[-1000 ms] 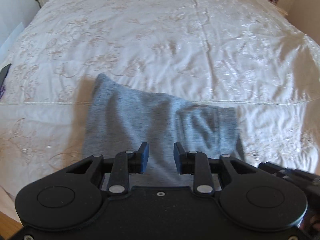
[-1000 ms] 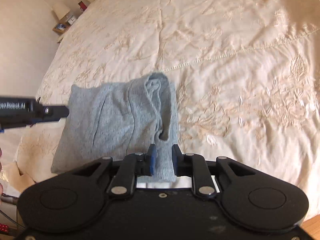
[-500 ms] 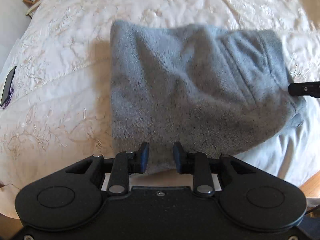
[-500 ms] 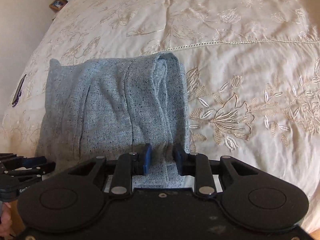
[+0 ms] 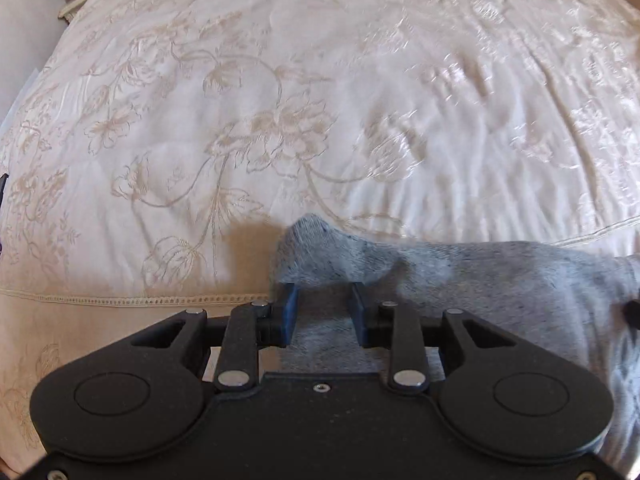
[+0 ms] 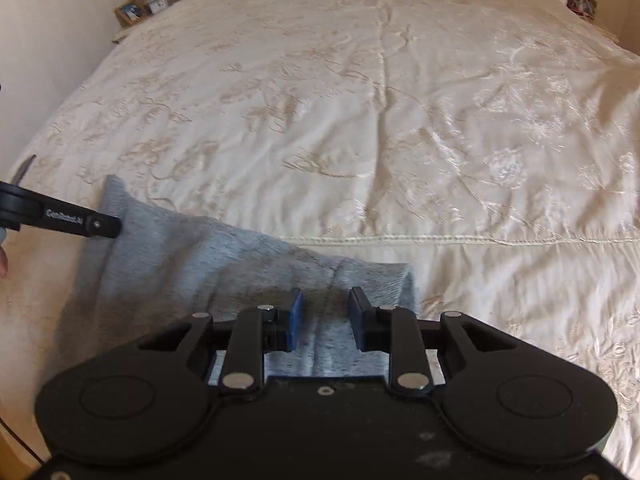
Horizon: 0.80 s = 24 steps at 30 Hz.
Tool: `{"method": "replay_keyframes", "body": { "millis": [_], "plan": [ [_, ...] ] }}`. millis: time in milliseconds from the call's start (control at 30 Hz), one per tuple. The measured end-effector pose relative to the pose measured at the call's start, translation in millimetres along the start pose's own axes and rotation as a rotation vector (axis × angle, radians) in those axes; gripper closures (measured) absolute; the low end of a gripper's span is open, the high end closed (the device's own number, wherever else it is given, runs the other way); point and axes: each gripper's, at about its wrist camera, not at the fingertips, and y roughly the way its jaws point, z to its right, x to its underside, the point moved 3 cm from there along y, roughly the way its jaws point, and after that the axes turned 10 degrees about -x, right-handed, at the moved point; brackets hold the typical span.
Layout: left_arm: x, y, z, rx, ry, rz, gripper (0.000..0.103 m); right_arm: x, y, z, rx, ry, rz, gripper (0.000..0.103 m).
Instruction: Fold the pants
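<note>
The grey knit pants (image 5: 500, 280) lie folded in a bundle at the near edge of the cream bedspread (image 5: 320, 100). My left gripper (image 5: 323, 300) sits over the bundle's left corner, jaws apart, with a fold of grey fabric draped over the fingertips (image 5: 289, 300). My right gripper (image 6: 325, 304) is over the right end of the pants (image 6: 224, 264), jaws apart with cloth lying between them. The left tool's arm (image 6: 60, 218) shows at the pants' far left corner in the right wrist view.
The embroidered bedspread (image 6: 360, 120) stretches far ahead, with a stitched seam (image 6: 480, 240) across it. Nightstands with framed photos stand at the far left (image 6: 138, 8) and far right (image 6: 580, 2). A dark flat object (image 5: 3, 184) lies at the left bed edge.
Both grippers moved forward and lower onto the near edge of the pants, so the bundle now fills only the bottom of each view. Jaw gaps look much the same.
</note>
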Motion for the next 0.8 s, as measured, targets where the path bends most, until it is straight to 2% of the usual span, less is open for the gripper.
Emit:
{"method": "replay_keyframes", "body": {
  "millis": [33,100,233,300,433,567,700,800],
  "plan": [
    [2.0,4.2,-0.7,0.003,0.008,-0.001,0.056,1.9,3.2,7.1,-0.007,0.033,-0.002,0.075],
    [4.4,2.1,-3.3,0.016,0.013,0.01,0.055,7.0,4.9,17.2,-0.017,0.087,0.005,0.073],
    [17.0,-26.4,-24.1,0.066,-0.062,0.037,0.058,8.3,2.9,7.4,0.016,0.045,0.007,0.066],
    [33.5,-42.5,-31.0,0.107,-0.084,0.044,0.058,8.8,-7.2,7.3,-0.002,0.078,0.028,0.063],
    [81.3,-53.9,-24.9,0.159,-0.007,-0.006,0.049,22.3,-21.0,16.4,-0.024,0.168,0.029,0.06],
    [113.7,-43.2,-17.8,0.136,0.035,-0.064,0.047,49.8,-19.7,36.8,0.01,0.246,-0.061,0.058],
    [113.1,-35.8,-21.5,0.115,-0.03,-0.061,0.033,70.1,-19.2,54.5,-0.025,0.292,-0.058,0.049],
    [98.6,-28.2,-24.6,0.164,-0.072,-0.078,0.033,71.6,-12.5,66.0,-0.08,0.322,-0.07,0.046]
  ]
}}
